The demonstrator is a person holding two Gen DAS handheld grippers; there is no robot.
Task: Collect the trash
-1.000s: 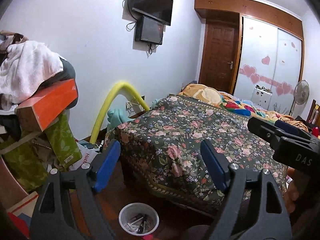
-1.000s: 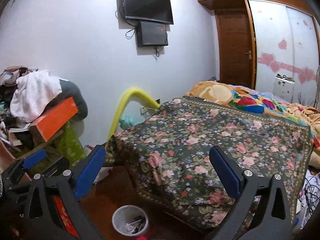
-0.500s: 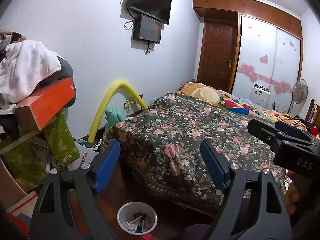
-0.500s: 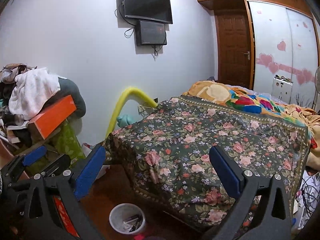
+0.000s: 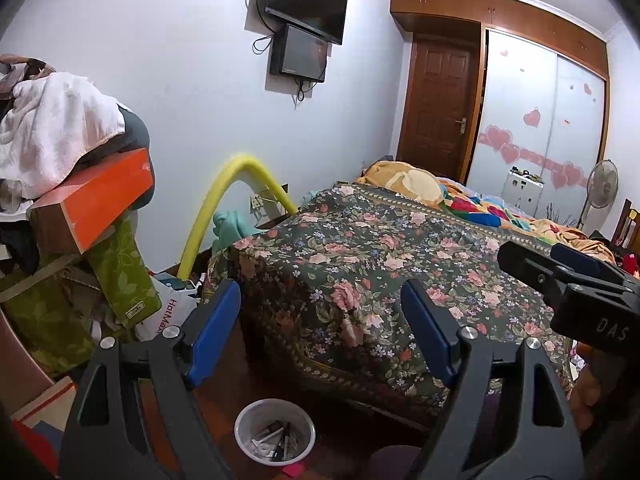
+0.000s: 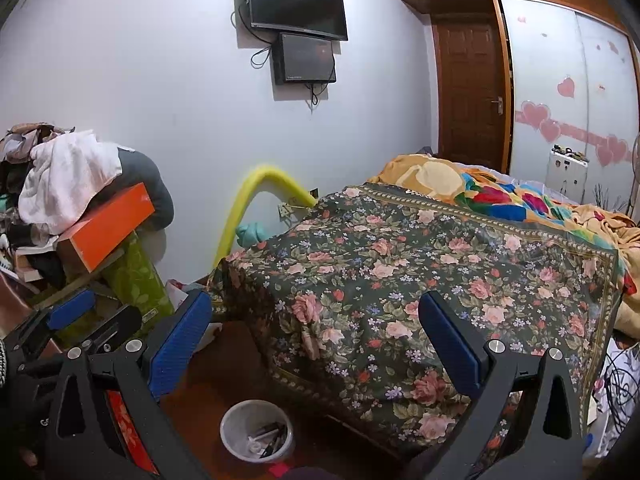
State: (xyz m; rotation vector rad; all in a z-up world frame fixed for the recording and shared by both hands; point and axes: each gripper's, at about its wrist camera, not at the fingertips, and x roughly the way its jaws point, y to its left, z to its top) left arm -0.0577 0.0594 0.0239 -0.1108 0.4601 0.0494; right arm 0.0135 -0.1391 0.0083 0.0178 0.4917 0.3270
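A bed (image 5: 400,264) draped in a dark floral cover (image 6: 420,280) fills the room; clutter topped by an orange box (image 5: 96,196) is piled at left. On the wooden floor near the bed's corner stands a white trash bin (image 5: 275,432) holding scraps. Left gripper (image 5: 320,336) and right gripper (image 6: 316,344) hover above it, fingers spread, empty.

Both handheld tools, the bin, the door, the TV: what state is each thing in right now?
Left tool: open, holding nothing.
Right tool: open, holding nothing.
Bin: upright on the floor, some trash inside.
Door: closed.
TV: screen dark.
Fan: upright; running or not, cannot tell.
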